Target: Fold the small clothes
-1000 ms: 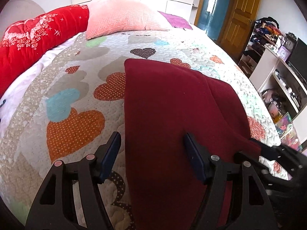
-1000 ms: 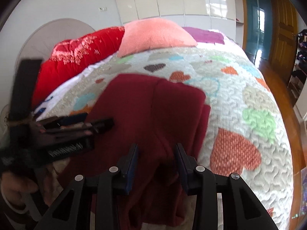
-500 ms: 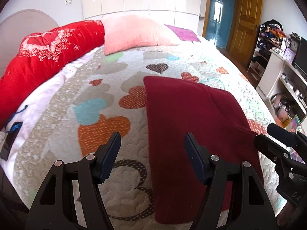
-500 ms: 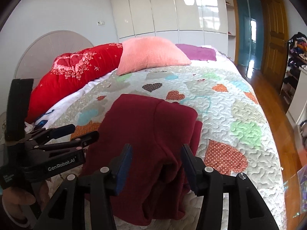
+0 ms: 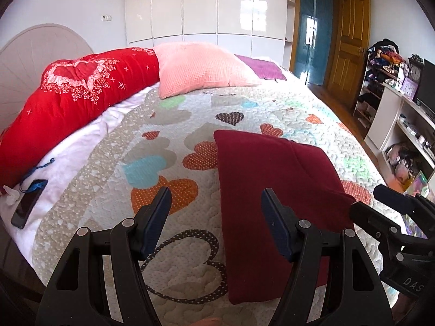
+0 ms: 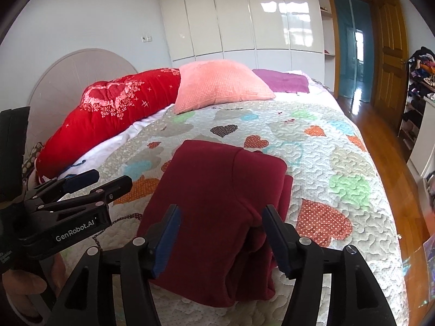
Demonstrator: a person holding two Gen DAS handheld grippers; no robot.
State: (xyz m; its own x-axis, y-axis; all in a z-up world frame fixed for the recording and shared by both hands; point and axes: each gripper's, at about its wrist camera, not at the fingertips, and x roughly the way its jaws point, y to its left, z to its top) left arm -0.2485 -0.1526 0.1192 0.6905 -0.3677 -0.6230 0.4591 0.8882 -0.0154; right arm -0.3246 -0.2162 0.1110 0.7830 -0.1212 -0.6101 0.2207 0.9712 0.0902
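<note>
So the dark red garment (image 5: pixel 274 198) is lying on the heart-print quilt (image 5: pixel 168 146) near the foot end of the bed, already folded into a long, fairly tidy rectangle. From the right wrist view you can see it's stacked in layers, with a thicker bundle of fabric (image 6: pixel 261 241) bunching along its right edge, so that side is looking a bit lumpier than the left.

Both tools are hanging above it, not touching anything. The left gripper (image 5: pixel 216 221) is sitting with its fingers spread wide and released, straddling the garment's left edge, one finger over the quilt and the other over the cloth. The right gripper (image 6: pixel 220 232) is also spread open and empty, hovering right over the near end of the garment. My guess is they're being held off like this because the fold is basically done and the person is checking it, or lining up for one more fold across the length.

The garment is parked in the open middle of the quilt, well apart from the pink pillow (image 5: pixel 201 70) and the red bolster (image 5: pixel 70 100) up at the head, which makes sense: flat room to work. There's a phone (image 5: pixel 28 202) lying on the white sheet off to the left, nowhere near the action.

If another fold is coming, that lumpy right side is probably the bit that could slip apart.
</note>
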